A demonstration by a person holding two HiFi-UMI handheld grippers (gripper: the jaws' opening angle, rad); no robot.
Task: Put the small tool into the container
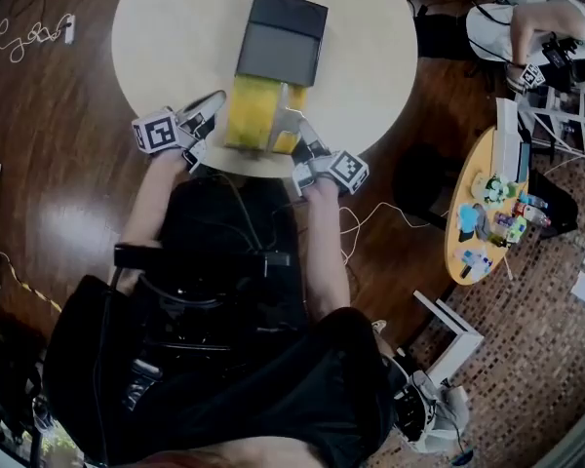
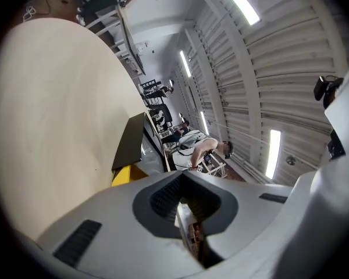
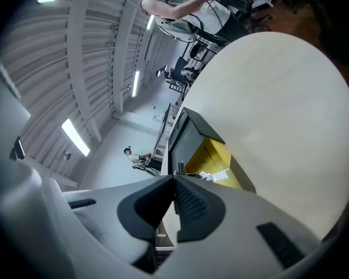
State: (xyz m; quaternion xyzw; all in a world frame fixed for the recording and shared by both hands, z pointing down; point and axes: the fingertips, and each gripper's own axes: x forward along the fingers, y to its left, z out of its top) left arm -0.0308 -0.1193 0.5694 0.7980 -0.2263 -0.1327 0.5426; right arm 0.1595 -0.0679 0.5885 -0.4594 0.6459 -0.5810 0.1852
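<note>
A yellow container (image 1: 253, 115) with its dark lid (image 1: 283, 37) folded back stands on the round white table (image 1: 175, 27) near the front edge. My left gripper (image 1: 210, 105) is at the box's front left corner and my right gripper (image 1: 288, 125) at its front right. In the left gripper view the left gripper (image 2: 182, 179) has its pads together, with the yellow container (image 2: 125, 173) just beyond. In the right gripper view the right gripper (image 3: 174, 182) is shut and empty, pointing at the container's open yellow inside (image 3: 212, 156), where a small pale item (image 3: 221, 176) lies. I cannot make out the small tool.
A seated person (image 1: 536, 27) is at the upper right. A small oval wooden table (image 1: 487, 213) with several colourful items stands to the right on the floor. A white frame (image 1: 448, 339) sits low right. Cables (image 1: 19, 37) trail on the dark floor at left.
</note>
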